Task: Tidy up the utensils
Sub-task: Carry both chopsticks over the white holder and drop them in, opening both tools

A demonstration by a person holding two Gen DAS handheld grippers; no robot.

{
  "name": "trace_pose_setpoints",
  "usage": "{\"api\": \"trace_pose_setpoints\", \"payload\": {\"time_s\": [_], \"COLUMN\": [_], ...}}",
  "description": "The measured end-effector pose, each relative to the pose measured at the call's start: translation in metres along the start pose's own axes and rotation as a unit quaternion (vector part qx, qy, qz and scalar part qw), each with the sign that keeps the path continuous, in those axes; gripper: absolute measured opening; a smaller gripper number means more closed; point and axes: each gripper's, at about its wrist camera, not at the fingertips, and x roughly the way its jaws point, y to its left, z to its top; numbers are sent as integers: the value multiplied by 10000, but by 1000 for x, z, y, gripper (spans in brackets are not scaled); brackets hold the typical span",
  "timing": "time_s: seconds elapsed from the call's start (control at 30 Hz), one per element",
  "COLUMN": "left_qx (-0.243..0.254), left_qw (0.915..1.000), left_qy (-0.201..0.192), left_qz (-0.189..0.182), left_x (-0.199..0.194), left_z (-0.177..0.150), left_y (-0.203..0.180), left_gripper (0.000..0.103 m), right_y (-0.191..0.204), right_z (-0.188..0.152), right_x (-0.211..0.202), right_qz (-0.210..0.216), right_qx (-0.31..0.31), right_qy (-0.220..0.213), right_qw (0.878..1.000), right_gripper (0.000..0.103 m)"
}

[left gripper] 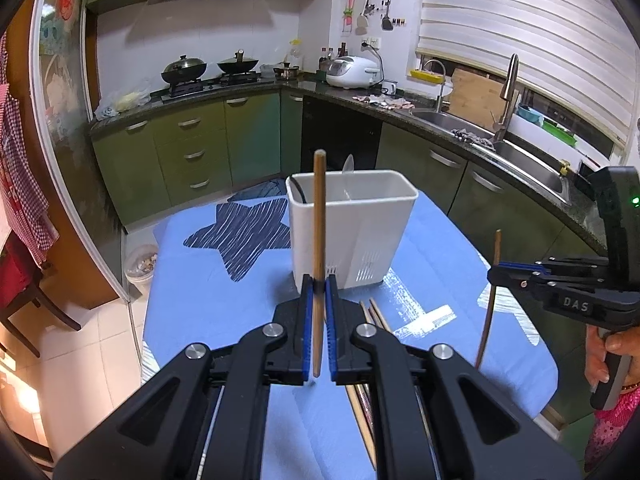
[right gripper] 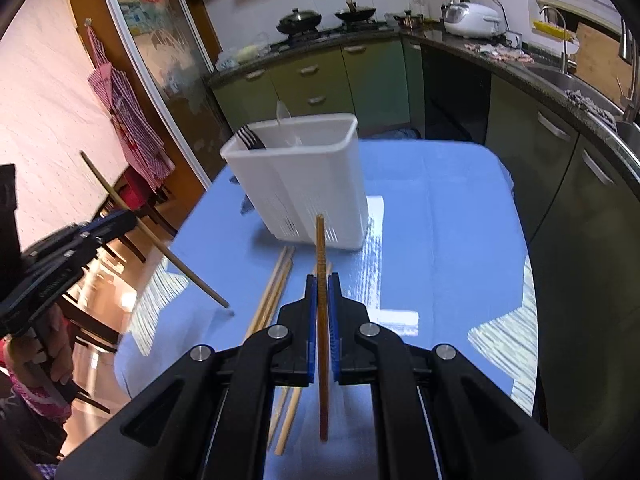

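2 wrist fisheyes angled down, close over blue table (left gripper: 208,248), both sharing white caddy (left gripper: 360,236)

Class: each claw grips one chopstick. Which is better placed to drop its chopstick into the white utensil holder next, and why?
Probably left. The left claw holds its light chopstick upright directly before the white utensil holder. The right claw sits farther back with its darker chopstick.

White raised letters "DAS" stand on the right tongs (left gripper: 494,273) body.
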Motion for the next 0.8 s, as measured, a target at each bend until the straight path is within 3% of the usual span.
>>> {"api": "trace_pose_setpoints", "payload": {"time_s": [0.23, 0.43, 0.6, 0.8], "left_qx": [122, 211, 133, 4], "left_qw": [9998, 9981, 9953, 9931], "left_qy": [-116, -562, -947, -1175], "left_qz": [-133, -146, -128, -19], "left_x": [-7, -25, -33, -20], "left_z": [35, 83, 122, 145], "left_y": [-8, -18, -18, -16], "left_gripper": [6, 6, 6, 6], "right_y": [11, 26, 34, 34], "right_z": [36, 78, 109, 135], "right_x": [-43, -86, -110, -121], "right_qz": [162, 101, 29, 3], "right_qx": [-98, -310, -415, -397], "right_qy": [-657, -1198, -1446, -1635], "right_qw": [9977, 9923, 9886, 9857], "right_gripper": [6, 6, 6, 6]}}
